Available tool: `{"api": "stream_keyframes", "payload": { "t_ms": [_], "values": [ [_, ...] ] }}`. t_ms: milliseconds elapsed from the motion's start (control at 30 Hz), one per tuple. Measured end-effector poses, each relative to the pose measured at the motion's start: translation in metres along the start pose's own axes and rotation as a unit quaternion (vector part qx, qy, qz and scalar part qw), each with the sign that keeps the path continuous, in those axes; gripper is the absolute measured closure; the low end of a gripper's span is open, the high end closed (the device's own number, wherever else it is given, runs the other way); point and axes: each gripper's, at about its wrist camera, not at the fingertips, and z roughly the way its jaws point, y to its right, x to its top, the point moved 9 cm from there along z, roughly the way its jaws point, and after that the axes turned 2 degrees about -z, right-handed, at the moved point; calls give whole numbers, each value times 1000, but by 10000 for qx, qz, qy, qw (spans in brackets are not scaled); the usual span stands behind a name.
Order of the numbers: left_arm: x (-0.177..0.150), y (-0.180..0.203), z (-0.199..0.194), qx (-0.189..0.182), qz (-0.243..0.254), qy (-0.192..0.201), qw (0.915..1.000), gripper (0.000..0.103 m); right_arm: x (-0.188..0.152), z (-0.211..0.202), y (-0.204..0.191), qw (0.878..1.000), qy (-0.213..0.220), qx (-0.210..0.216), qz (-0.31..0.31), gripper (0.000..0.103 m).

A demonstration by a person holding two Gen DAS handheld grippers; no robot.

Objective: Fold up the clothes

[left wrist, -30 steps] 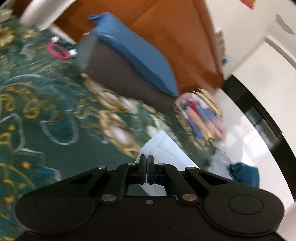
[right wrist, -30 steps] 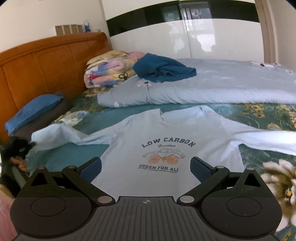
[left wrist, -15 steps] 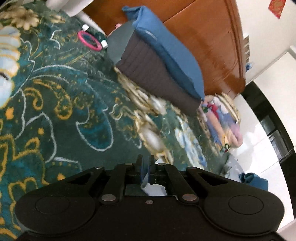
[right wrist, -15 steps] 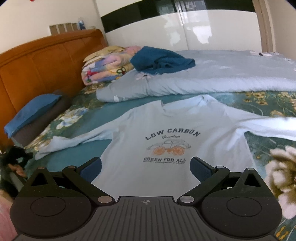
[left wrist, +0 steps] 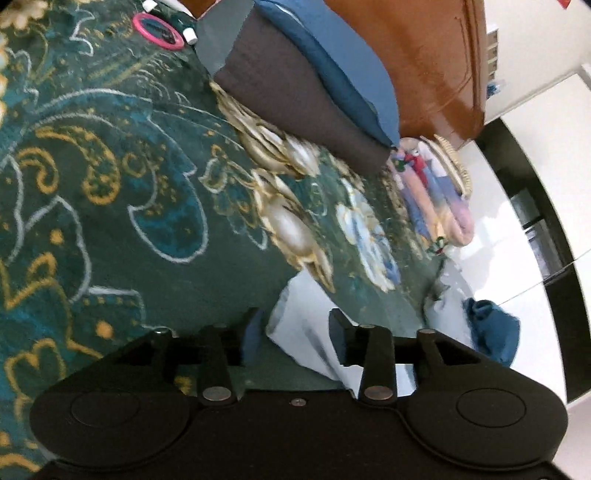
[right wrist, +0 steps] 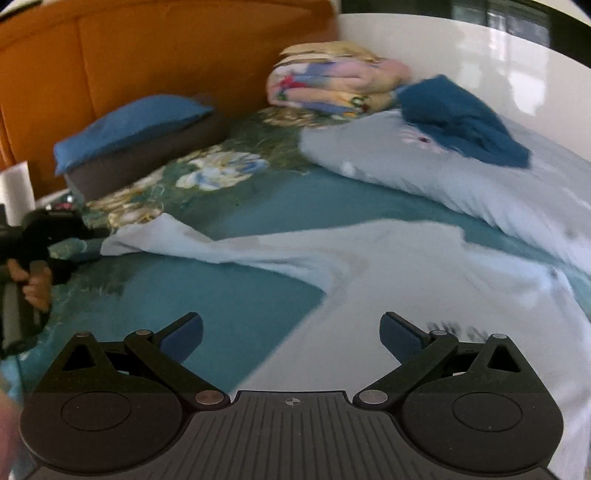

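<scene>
A pale blue T-shirt (right wrist: 406,266) lies spread flat on the green floral bedspread (right wrist: 229,295), one sleeve (right wrist: 159,240) stretched out to the left. In the left wrist view the end of that sleeve (left wrist: 299,317) rests on the bedspread between the fingers of my left gripper (left wrist: 295,318). Its jaws are opening and the pads stand clear of the cloth. My right gripper (right wrist: 291,330) hovers wide open over the shirt's near left edge, with nothing between its fingers. At the left edge of the right wrist view, a person's hand (right wrist: 35,284) holds the left gripper by the sleeve end.
A blue pillow (left wrist: 332,62) lies on a dark grey one (left wrist: 295,103) against the wooden headboard (left wrist: 424,55). A folded floral quilt (right wrist: 332,81) and a dark blue garment (right wrist: 461,118) on a pale grey duvet (right wrist: 443,184) lie behind the shirt. A pink ring (left wrist: 159,31) sits by the pillows.
My left gripper, shut on the sleeve end before, now has its jaws apart with the sleeve lying loose. The right gripper has swung left, so the shirt's print has slid to the view's lower right.
</scene>
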Motion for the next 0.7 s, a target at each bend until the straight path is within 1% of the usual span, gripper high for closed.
{"api": "stream_keyframes", "payload": {
  "t_ms": [100,167,233,267,333,400,467,533,600,667,700],
  "values": [
    [0,-1,2,-161,-89,92,9998,64,11,34,-6,9996,-209,-1,-182,1],
    [1,-2,2,-307,-226,123,9992,63,14,56,-8,9990,-385,30,-213,6],
    [2,-4,2,-434,-327,126,9984,63,14,71,-9,9983,-523,-32,-254,7],
    [3,-4,3,-487,-375,121,9980,63,15,77,-8,9980,-550,-90,-286,10],
    [5,-5,3,-584,-449,100,9972,62,15,86,-7,9972,-598,-226,-398,12],
    [6,-4,3,-685,-499,66,9964,58,16,92,-5,9962,-596,-417,-490,12],
    [7,-1,2,-860,-519,42,9949,47,16,94,-4,9949,-572,-579,-594,17],
    [7,4,3,-982,-444,9,9942,40,16,96,-2,9920,-543,-848,-765,19],
    [6,10,4,-975,-305,-27,9948,38,17,99,-3,9899,-566,-910,-923,33],
    [4,13,6,-899,-151,-58,9958,37,17,103,-3,9879,-600,-977,-1040,56],
    [4,15,7,-860,-74,-73,9962,37,17,106,-3,9869,-662,-1010,-1074,60]
  ]
}}
